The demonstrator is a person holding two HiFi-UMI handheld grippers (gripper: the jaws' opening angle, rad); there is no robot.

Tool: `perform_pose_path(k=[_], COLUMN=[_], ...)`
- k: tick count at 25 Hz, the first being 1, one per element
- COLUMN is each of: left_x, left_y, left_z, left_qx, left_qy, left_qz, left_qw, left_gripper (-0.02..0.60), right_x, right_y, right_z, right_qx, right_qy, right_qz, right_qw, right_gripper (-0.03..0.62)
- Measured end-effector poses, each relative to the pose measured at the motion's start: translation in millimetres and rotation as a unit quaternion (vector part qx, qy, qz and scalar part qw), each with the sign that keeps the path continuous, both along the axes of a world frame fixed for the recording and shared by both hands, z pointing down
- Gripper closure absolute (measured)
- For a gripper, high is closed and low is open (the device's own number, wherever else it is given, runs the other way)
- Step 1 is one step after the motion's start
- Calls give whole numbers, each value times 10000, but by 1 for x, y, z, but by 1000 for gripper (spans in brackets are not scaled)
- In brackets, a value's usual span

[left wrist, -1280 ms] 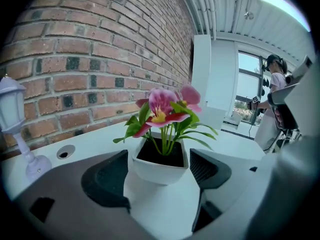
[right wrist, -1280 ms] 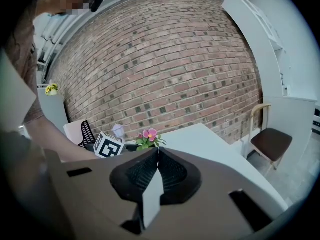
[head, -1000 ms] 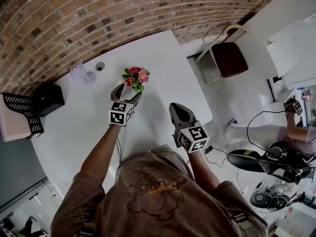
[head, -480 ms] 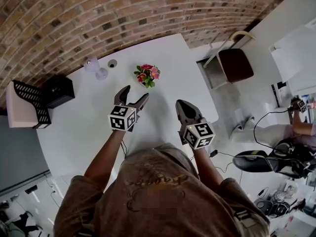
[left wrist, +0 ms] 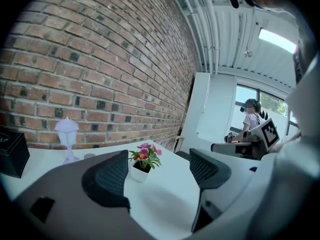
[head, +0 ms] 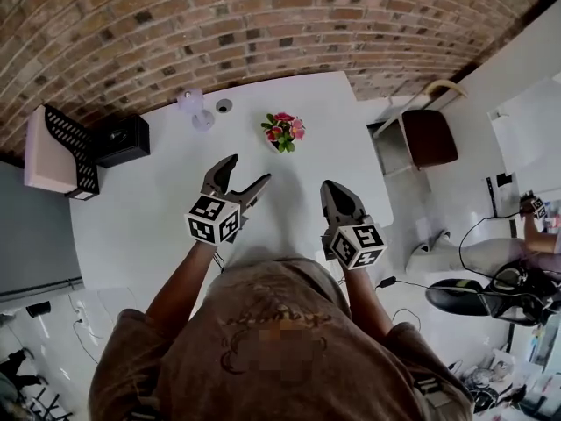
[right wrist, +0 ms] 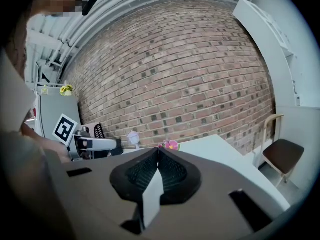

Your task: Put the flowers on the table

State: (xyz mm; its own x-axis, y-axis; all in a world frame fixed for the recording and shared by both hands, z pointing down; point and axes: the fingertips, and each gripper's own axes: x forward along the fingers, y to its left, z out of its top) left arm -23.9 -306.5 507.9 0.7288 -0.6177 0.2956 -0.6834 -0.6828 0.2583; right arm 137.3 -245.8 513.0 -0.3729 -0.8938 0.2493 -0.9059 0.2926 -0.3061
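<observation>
The flowers (head: 284, 132) stand far on the table (head: 149, 222), a lamp (head: 195, 110) to their left. A chair (head: 428, 137) sits right of the table.

A red brick wall (head: 263, 24) is seen behind a white table (head: 131, 226), with a black box (head: 123, 139) and a black perforated rack (head: 70, 147) set near the table's far left corner. A chair (head: 428, 135) with a brown seat is placed on the pale floor (head: 412, 204) beside the table's right edge. In the left gripper view, daylight is admitted through a window (left wrist: 275, 104), and a ceiling light panel (left wrist: 277, 40) is lit.
</observation>
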Motion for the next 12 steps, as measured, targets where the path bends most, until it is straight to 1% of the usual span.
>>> perform_pose_path(k=[3,8,10,12], left_x=[-15,-45,-55,-63], left_y=[8,23,27,30], left_z=[-15,-24,-25,-29], left_qx=[48,-20,28,157], left_qy=[153,408,411,371], left_qz=[-141,-403,-487,-567], left_qw=[9998,9984,9980,9976], left_gripper=[199,199,199,199], right_x=[-7,-21,-26,-31], right_y=[-1,-5,-7,-8], right_z=[-3,-7,-9,-10], right_qx=[4,52,69,82], right_qy=[117,157,156,178], right_qz=[-132,-279,-316,-363], right_qw=[9998,9995,9994,9992], right_gripper=[591,591,591,591])
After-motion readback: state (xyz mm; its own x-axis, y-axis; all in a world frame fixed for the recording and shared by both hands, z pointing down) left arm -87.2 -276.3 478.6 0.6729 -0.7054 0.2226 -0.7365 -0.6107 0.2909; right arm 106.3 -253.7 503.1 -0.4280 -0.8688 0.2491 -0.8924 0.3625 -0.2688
